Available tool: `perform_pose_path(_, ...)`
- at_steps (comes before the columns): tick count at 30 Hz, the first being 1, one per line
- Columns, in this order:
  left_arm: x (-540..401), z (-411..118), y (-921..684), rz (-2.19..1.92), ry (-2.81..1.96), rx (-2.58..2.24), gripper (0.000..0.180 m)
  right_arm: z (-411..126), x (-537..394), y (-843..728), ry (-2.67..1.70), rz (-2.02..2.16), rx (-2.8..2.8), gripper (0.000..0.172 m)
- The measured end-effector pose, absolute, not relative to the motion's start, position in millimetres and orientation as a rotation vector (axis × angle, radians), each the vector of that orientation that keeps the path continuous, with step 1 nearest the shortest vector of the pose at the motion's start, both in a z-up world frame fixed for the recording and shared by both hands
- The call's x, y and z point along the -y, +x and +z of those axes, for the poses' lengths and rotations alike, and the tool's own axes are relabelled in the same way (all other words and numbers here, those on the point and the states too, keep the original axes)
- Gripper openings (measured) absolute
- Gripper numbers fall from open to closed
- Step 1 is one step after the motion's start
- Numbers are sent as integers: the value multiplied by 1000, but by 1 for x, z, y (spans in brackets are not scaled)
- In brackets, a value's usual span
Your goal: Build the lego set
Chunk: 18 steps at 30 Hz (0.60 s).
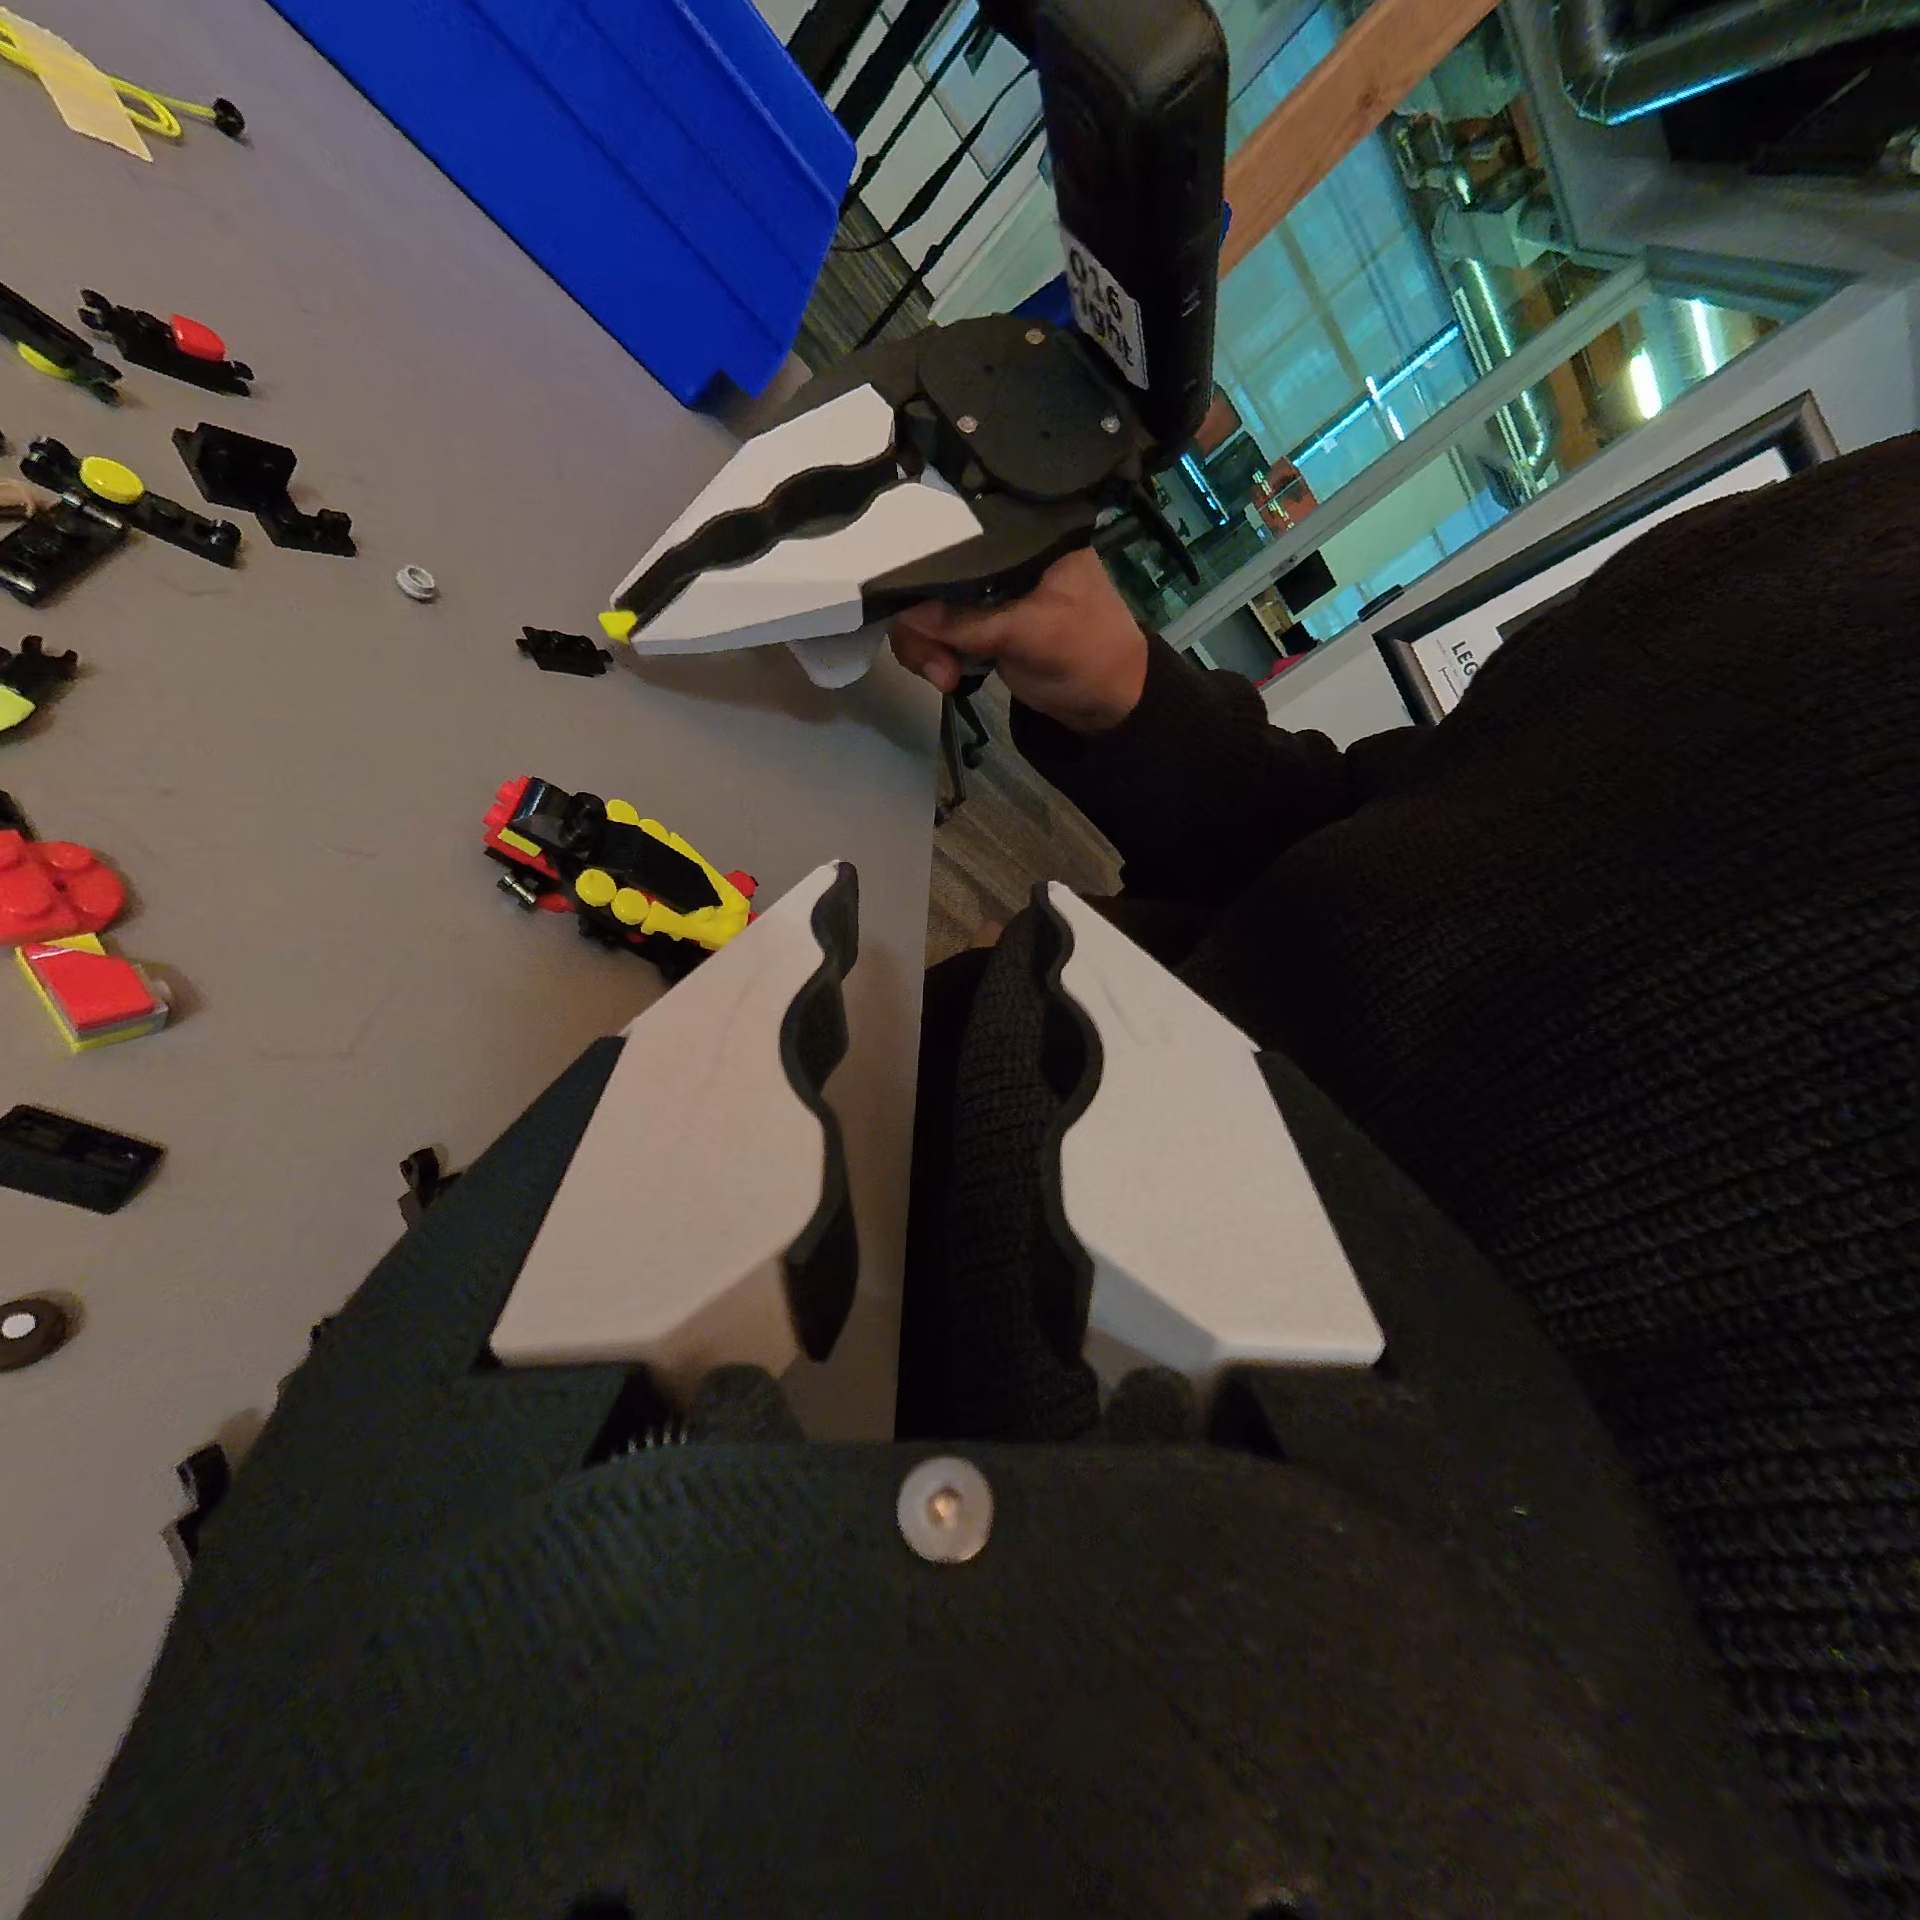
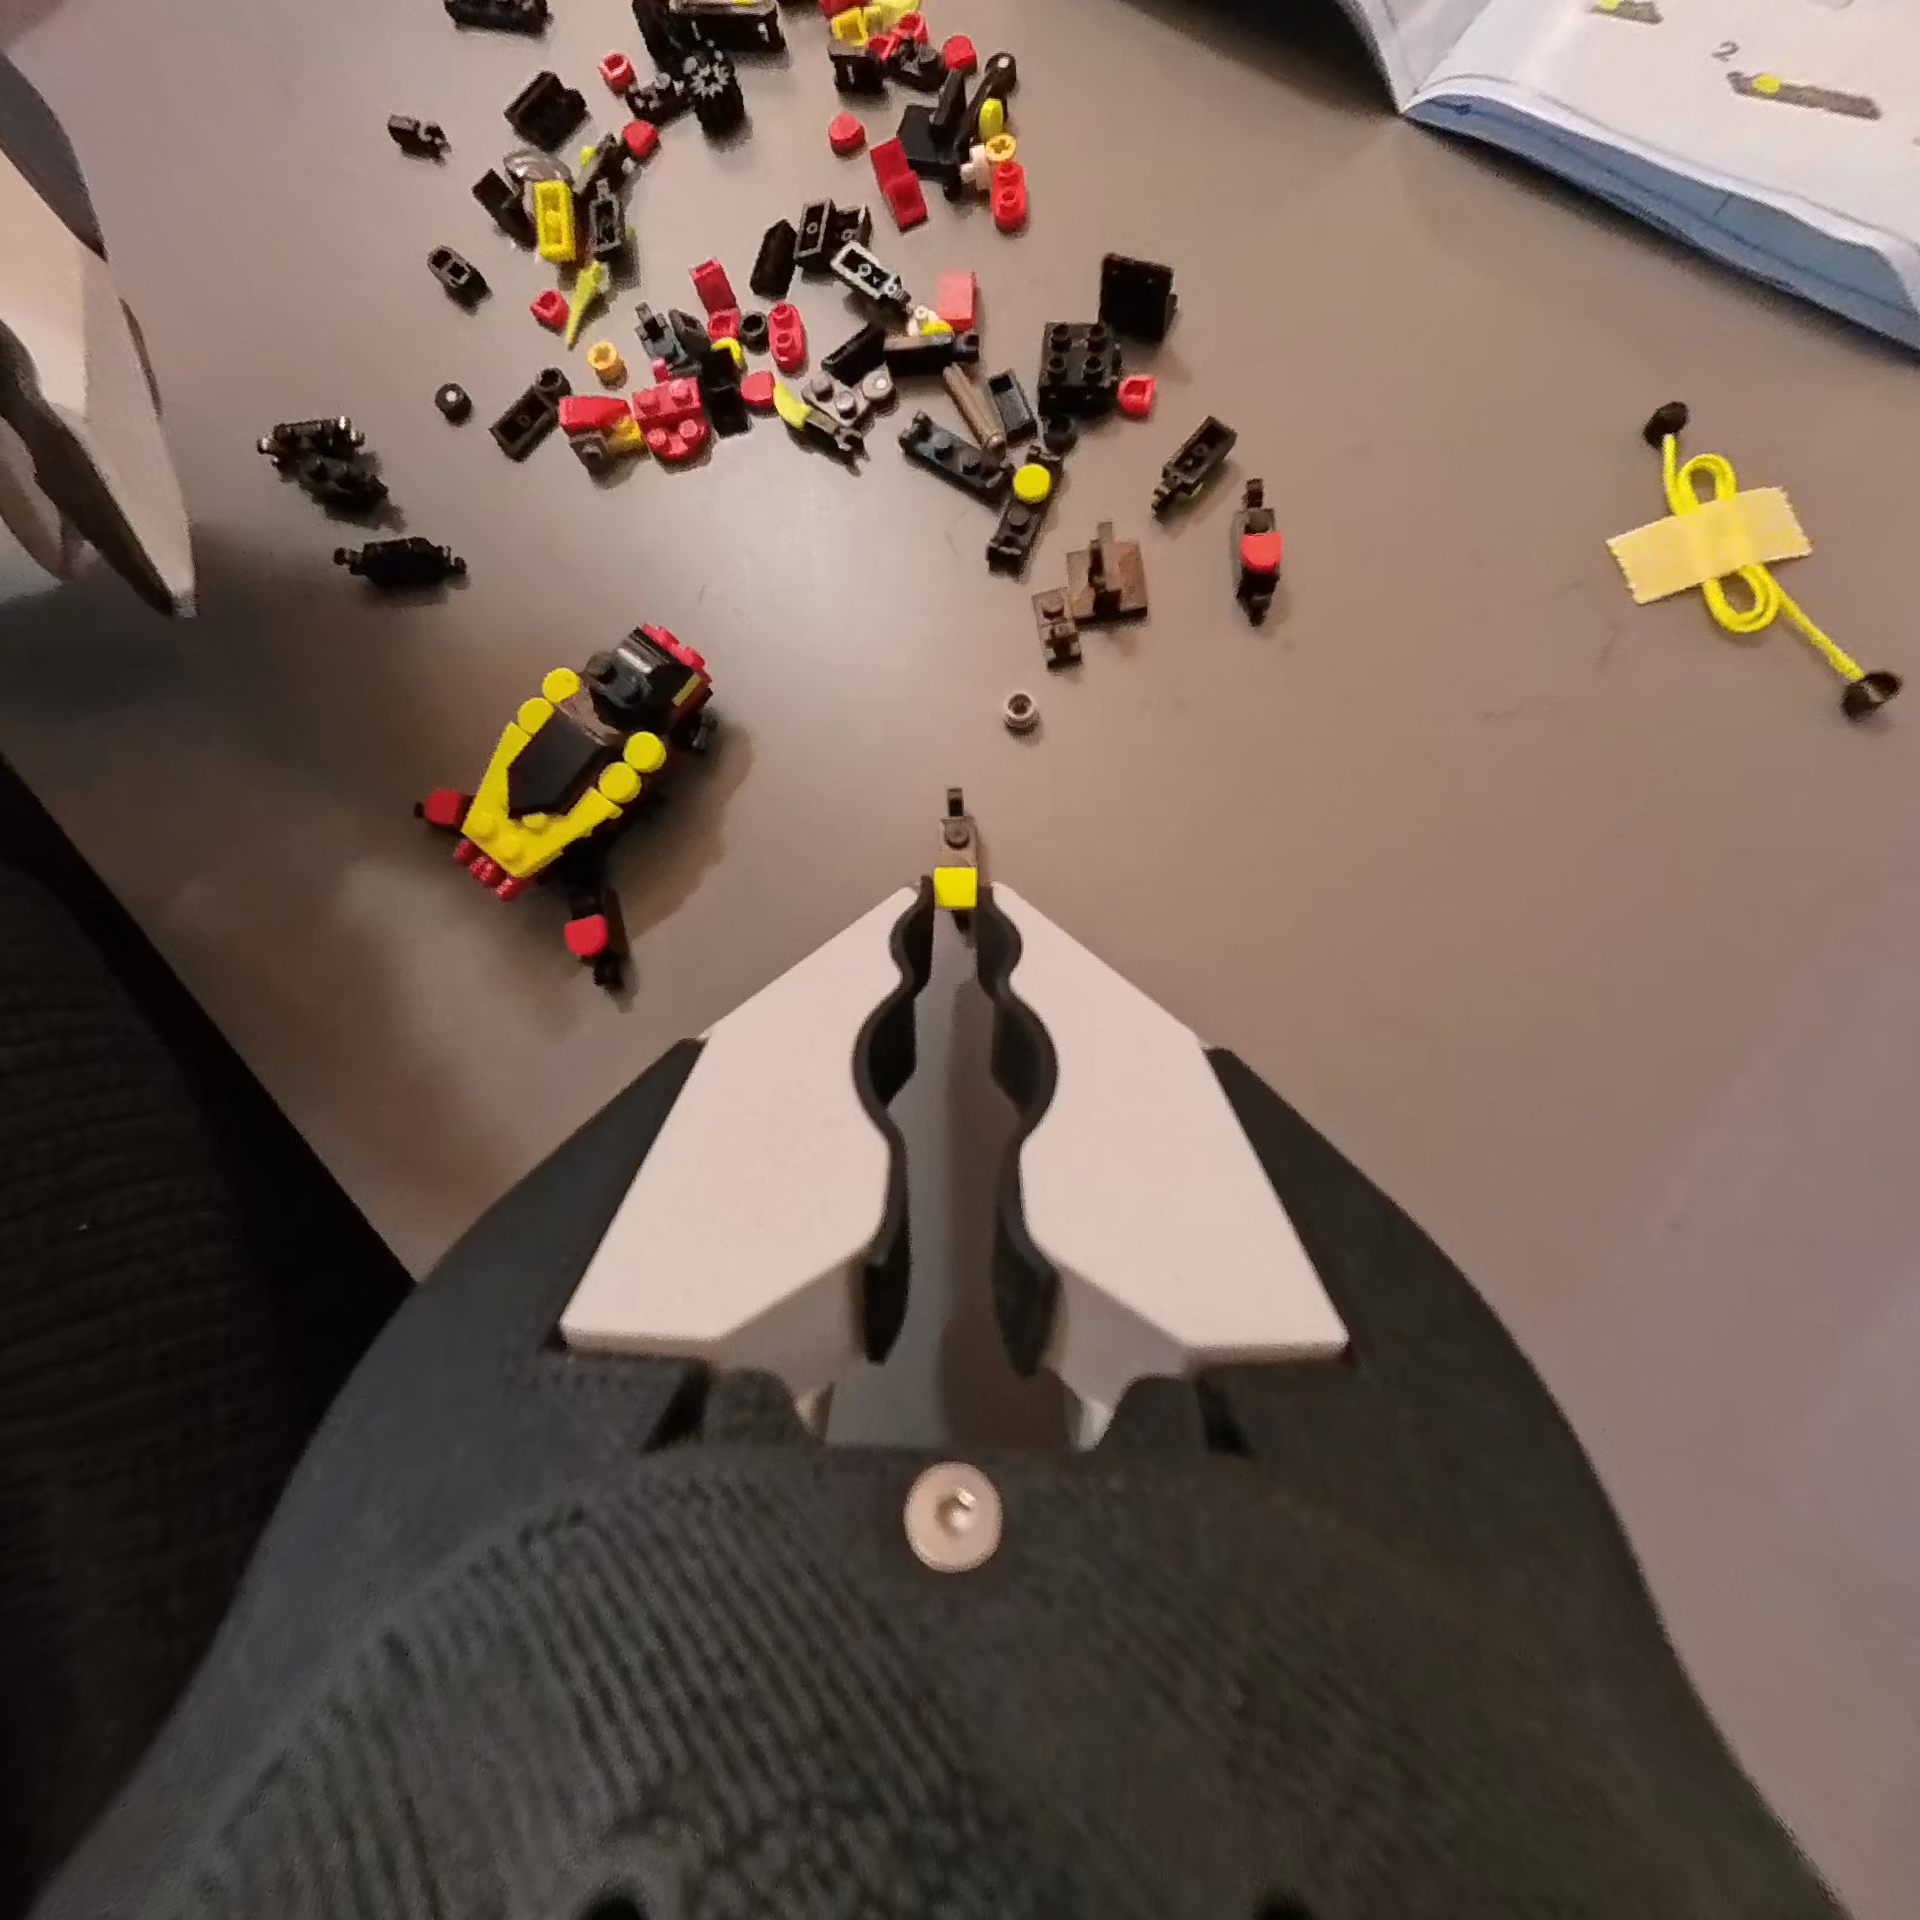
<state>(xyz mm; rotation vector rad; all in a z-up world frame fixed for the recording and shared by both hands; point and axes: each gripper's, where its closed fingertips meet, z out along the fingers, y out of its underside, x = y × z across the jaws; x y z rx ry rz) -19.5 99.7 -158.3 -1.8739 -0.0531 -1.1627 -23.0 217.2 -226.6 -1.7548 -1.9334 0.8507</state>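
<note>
My right gripper (image 2: 954,891) is shut on a small yellow brick (image 2: 954,888) pinched at its fingertips, just above a small black piece (image 2: 956,831) on the grey table (image 2: 1351,935). The left wrist view shows the same: the right gripper (image 1: 620,620) holds the yellow brick (image 1: 615,623) next to the black piece (image 1: 562,651). My left gripper (image 1: 951,883) is open and empty at the table's near edge, over a dark knitted sleeve (image 1: 997,1091). A part-built yellow, black and red brick model (image 1: 623,868) lies just left of it; it also shows in the right wrist view (image 2: 566,779).
Several loose black, red and yellow bricks (image 2: 790,312) are scattered farther back. A small grey round piece (image 2: 1022,712), a taped yellow cord (image 2: 1725,561), an open booklet (image 2: 1662,114) and a blue bin (image 1: 623,177) stand around. A person's hand (image 1: 1029,644) holds the right gripper. Spacing between my two grippers at the tips: around 15 cm.
</note>
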Motion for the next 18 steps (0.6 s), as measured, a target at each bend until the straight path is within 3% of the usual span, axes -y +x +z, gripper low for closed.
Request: perform_pose_path(18,-100,-158,-21,-1163,-1873,59,30,-233,-218,-28,-1778,632,2142,6)
